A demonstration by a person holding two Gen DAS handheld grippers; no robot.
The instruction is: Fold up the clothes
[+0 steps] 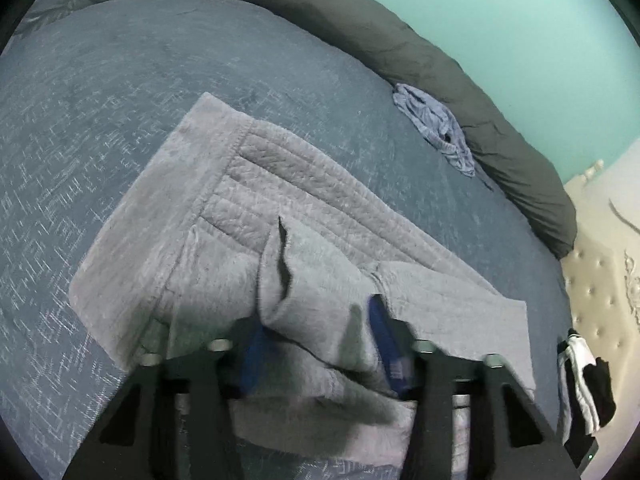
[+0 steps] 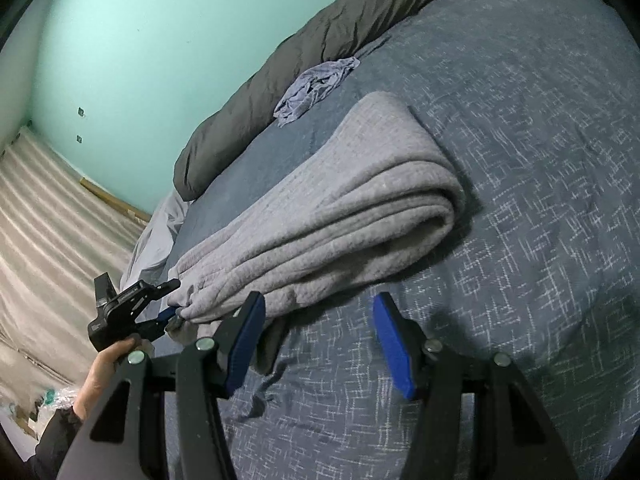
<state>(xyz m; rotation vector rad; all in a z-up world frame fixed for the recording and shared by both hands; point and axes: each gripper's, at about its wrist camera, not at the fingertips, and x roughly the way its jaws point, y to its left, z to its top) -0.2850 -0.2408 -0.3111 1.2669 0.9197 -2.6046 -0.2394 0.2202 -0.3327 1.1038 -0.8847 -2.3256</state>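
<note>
The grey garment (image 2: 340, 216) lies folded on the bed (image 2: 540, 240); the left gripper (image 1: 320, 336) pinches its bunched edge, fingers (image 1: 386, 336) blurred; the right gripper (image 2: 320, 340) hangs spread over bare bedcover; its left finger hides the garment's near corner.

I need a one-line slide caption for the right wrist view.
Open right hand-held gripper beside folded grey garment; left hand-held gripper pinches its end.

Blue bedspread (image 2: 520, 200) with a pale crosshatch print covers the bed. A dark grey bolster (image 1: 440, 60) lies along its far edge — against a mint-green wall (image 2: 140, 40). A cream tufted headboard (image 1: 600, 280) and striped flooring (image 2: 48, 220) flank the bed.
</note>
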